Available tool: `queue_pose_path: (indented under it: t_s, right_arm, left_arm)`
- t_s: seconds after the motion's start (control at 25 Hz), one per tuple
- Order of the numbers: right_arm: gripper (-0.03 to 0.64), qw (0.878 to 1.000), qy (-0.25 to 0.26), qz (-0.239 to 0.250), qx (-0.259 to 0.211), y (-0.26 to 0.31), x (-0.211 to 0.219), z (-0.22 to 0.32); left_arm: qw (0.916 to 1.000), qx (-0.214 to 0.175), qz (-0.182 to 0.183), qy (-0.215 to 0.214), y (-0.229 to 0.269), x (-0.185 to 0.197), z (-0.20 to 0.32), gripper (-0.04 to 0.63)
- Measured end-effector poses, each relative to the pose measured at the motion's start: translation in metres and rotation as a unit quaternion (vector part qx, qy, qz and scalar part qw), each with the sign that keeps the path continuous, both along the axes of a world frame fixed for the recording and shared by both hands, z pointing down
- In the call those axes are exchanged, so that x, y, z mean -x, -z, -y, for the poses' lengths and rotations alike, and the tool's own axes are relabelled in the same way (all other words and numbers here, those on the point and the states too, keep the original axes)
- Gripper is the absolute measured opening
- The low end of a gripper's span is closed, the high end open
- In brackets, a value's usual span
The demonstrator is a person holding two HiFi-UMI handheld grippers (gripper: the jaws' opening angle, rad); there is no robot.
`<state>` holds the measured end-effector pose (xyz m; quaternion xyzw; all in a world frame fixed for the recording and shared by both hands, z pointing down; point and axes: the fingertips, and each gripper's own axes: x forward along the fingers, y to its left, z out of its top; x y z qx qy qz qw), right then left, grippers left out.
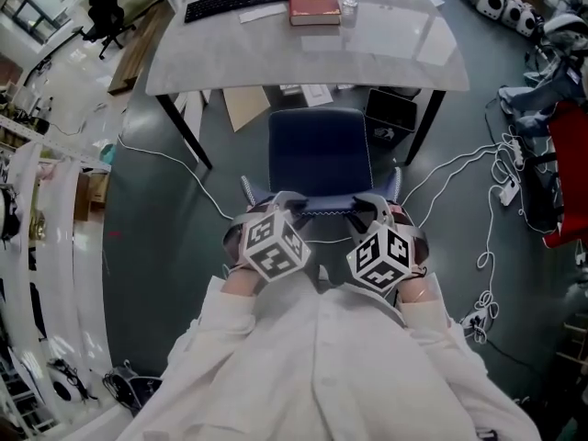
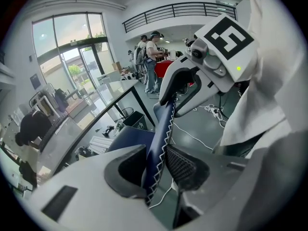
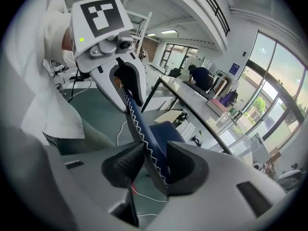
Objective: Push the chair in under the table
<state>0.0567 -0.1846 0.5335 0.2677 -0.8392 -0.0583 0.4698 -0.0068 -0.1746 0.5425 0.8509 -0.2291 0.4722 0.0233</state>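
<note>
A: Why grab both ends of the chair (image 1: 320, 154) back?
B: Left gripper (image 2: 159, 166) & right gripper (image 3: 155, 161) jaws each clamp its top edge so we push square. Chair sits just short of the table (image 1: 276, 58), prob. not under yet.

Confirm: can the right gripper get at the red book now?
Probably not. The right gripper is clamped on the chair back, and the seat plus most of the table lie between it and the book.

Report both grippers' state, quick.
Left gripper: closed on the top edge of the dark blue padded chair back with white zigzag stitching.
Right gripper: closed on the same chair back.
</note>
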Motion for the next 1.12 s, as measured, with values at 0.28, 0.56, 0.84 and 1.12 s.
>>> queue_pose_path:
  t_s: [0.28, 0.56, 0.84, 1.12]
  right_arm:
    - [0.143, 1.0, -0.004, 0.009, -0.006, -0.001, 0.007, 0.009]
    - [0.143, 1.0, -0.008, 0.007, -0.012, 0.001, 0.015, 0.042]
    - [0.143, 1.0, -0.009, 0.008, -0.015, 0.002, 0.024, 0.085]
    - [0.143, 1.0, -0.008, 0.004, -0.01, 0.005, 0.038, 0.132]
  left_arm:
    - [1.0, 0.001, -0.001, -0.001, -0.001, 0.007, 0.009, 0.129]
    - [0.9997, -0.023, 0.001, 0.005, 0.001, 0.016, 0.043, 0.132]
    - [0.9996, -0.025, 0.0, 0.01, 0.003, 0.026, 0.088, 0.138]
    - [0.9997, -0.019, -0.003, 0.017, 0.006, 0.041, 0.136, 0.147]
